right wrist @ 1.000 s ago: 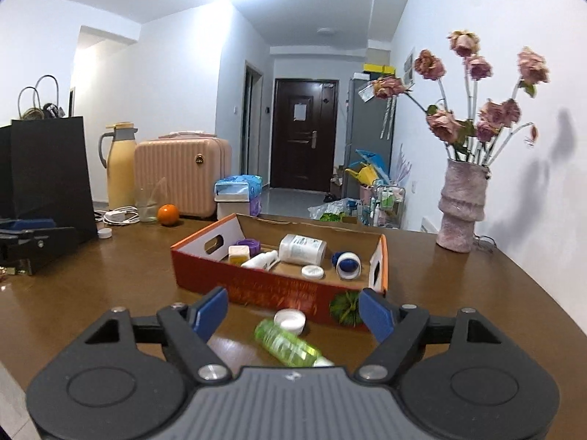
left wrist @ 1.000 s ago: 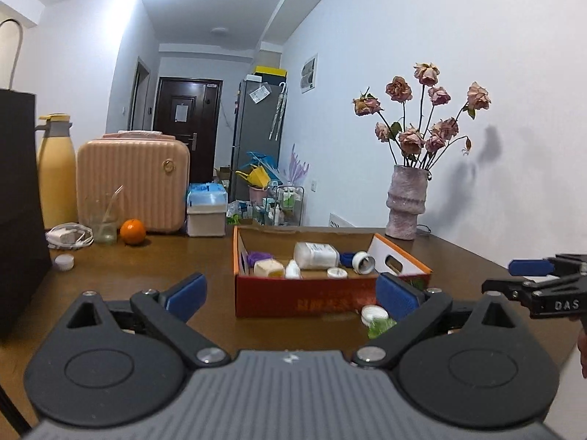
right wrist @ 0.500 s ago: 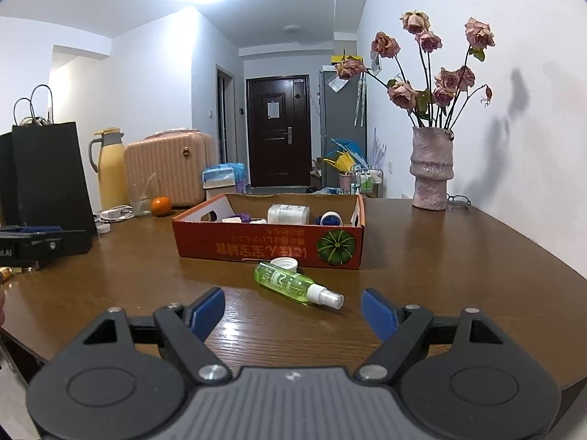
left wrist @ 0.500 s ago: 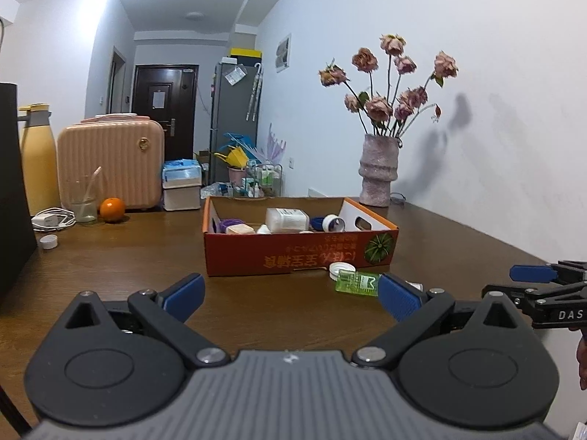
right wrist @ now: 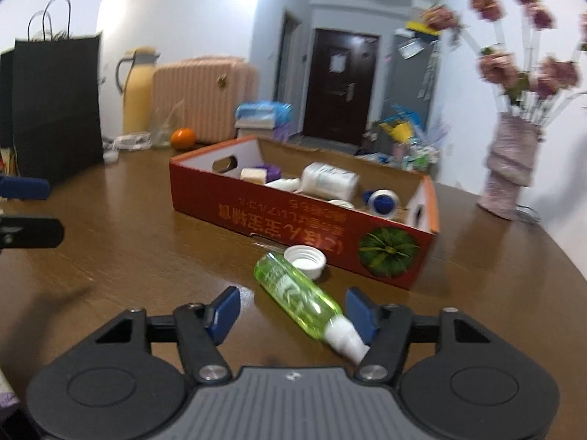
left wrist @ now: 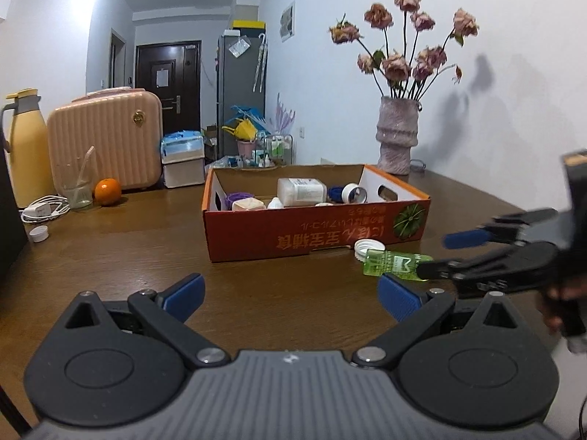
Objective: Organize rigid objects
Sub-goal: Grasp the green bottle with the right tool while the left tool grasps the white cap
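Observation:
A green bottle (right wrist: pixel 299 297) with a white cap lies on the brown table (right wrist: pixel 128 227) in front of a red cardboard box (right wrist: pixel 293 220). My right gripper (right wrist: pixel 293 311) is open, its jaws on either side of the bottle's cap end, not closed on it. In the left wrist view the bottle (left wrist: pixel 390 263) lies right of the box (left wrist: pixel 315 234), with the right gripper (left wrist: pixel 438 255) reaching it from the right. A white lid (right wrist: pixel 305 258) lies beside the bottle. My left gripper (left wrist: pixel 290 295) is open and empty over the table.
The box holds a white bottle (left wrist: pixel 301 191), a blue-white roll (left wrist: pixel 348 193) and other small items. A vase of flowers (left wrist: pixel 397 145) stands behind. A pink case (left wrist: pixel 104 143), yellow jug (left wrist: pixel 24 154), orange (left wrist: pixel 107 190), glass (left wrist: pixel 79 190) and black bag (right wrist: pixel 55 106) stand at the left.
My right gripper has moved forward and down so its open jaws now flank the green bottle. My left gripper has moved closer to the box.

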`<action>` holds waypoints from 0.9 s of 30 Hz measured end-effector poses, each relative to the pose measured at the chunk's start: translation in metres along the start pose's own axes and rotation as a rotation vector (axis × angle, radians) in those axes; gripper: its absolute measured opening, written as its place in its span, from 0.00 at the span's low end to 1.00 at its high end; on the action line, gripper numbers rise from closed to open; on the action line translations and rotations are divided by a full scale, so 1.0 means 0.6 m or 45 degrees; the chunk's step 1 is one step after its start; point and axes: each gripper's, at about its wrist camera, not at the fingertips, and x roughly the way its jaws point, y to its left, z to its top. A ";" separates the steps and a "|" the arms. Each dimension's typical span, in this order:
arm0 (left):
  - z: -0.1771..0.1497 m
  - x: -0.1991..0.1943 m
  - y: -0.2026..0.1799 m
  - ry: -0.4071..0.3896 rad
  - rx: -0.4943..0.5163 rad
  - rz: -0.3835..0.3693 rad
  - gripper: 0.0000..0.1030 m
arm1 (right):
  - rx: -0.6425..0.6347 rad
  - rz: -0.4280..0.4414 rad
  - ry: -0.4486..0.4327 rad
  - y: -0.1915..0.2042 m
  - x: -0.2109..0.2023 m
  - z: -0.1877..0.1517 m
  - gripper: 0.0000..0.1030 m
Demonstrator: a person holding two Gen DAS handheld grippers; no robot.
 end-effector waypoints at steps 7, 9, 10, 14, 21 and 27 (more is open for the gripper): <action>0.020 0.079 -0.010 0.057 0.052 -0.018 1.00 | -0.021 0.074 0.110 -0.019 0.097 0.015 0.36; 0.028 0.104 -0.018 0.068 0.068 -0.043 1.00 | -0.004 0.095 0.111 -0.027 0.091 0.011 0.30; 0.032 0.117 -0.023 0.076 0.077 -0.058 0.99 | 0.011 0.106 0.111 -0.033 0.084 0.006 0.29; 0.047 0.180 -0.062 0.120 0.127 -0.180 0.98 | 0.060 0.081 0.103 -0.061 0.040 -0.028 0.29; 0.069 0.301 -0.155 0.207 0.190 -0.340 0.90 | 0.213 -0.093 0.099 -0.139 -0.020 -0.078 0.29; 0.065 0.371 -0.208 0.297 0.193 -0.370 0.71 | 0.240 -0.149 0.099 -0.175 -0.012 -0.080 0.30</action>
